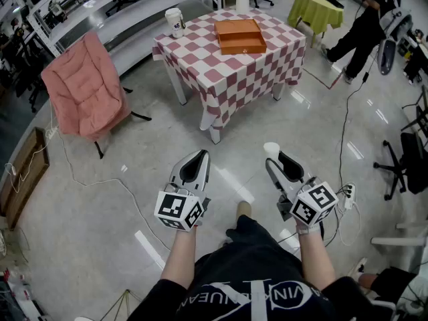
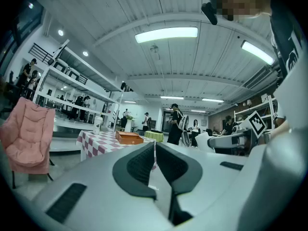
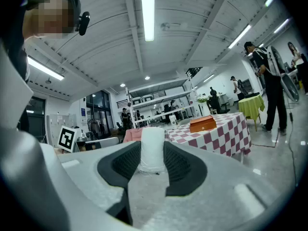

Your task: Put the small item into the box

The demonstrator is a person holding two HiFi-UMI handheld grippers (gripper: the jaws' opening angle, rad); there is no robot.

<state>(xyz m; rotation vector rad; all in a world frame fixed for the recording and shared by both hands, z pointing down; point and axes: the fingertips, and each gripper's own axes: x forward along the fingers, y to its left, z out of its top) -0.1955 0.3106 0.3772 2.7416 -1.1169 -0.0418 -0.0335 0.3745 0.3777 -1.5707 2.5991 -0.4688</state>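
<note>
While the right hand-held gripper (image 1: 275, 160) grasps the small item (image 1: 270, 149), the carry is in hand; next, it must reach the box (image 1: 239, 36) on the bench (image 1: 227, 79). The left hand-held gripper (image 1: 198, 156) is clenched, empty.

Head view: small white item (image 1: 270, 148) mostly hidden inside right claw (image 1: 273, 159); only its top shows. Orange box (image 1: 239, 36) on surface (image 1: 227, 79): contents too small to tell. Cup (image 1: 174, 20) print unreadable. Person (image 1: 361, 32), top right, cut off by edge.
</note>
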